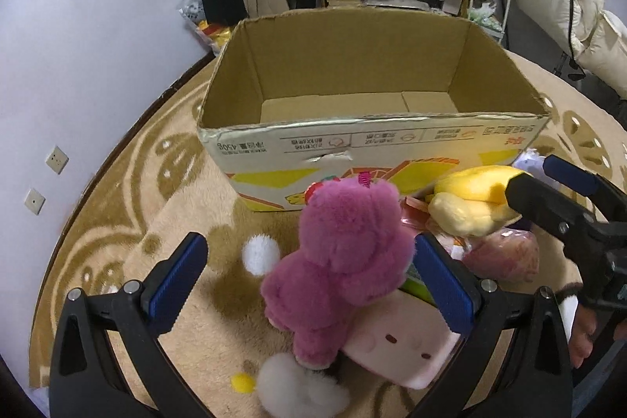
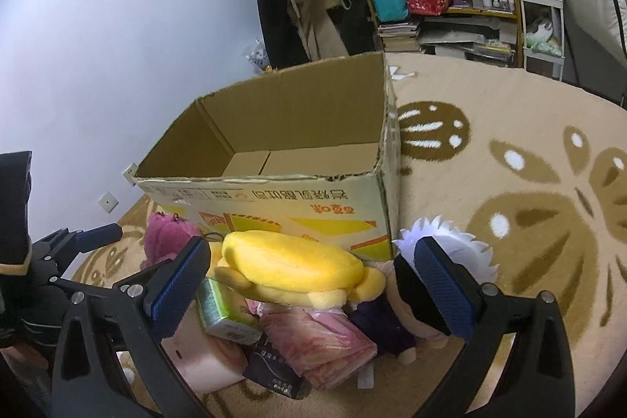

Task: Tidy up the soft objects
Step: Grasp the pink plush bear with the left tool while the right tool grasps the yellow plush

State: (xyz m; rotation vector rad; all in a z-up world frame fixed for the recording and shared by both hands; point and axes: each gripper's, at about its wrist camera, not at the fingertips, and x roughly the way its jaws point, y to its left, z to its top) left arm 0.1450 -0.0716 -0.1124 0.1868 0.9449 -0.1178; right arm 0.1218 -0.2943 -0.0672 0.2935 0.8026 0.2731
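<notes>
Cardboard box (image 1: pixel 368 73) stands open on the beige rug (image 1: pixel 129 206), with the soft toys heaped just in front of it. The left gripper (image 1: pixel 311 281) is spread wide around the purple bear (image 1: pixel 345 261), gripping nothing; the bear lies on a pink cushion (image 1: pixel 399 347). The right gripper (image 2: pixel 313 292) is likewise wide open, over the yellow plush (image 2: pixel 290 269), beside a white-haired doll (image 2: pixel 462 241).

Cardboard box (image 1: pixel 372 96) open-topped, interior free, toy pile (image 2: pixel 298 300) crowding its near wall, rug (image 2: pixel 509 183) rightward clear
</notes>
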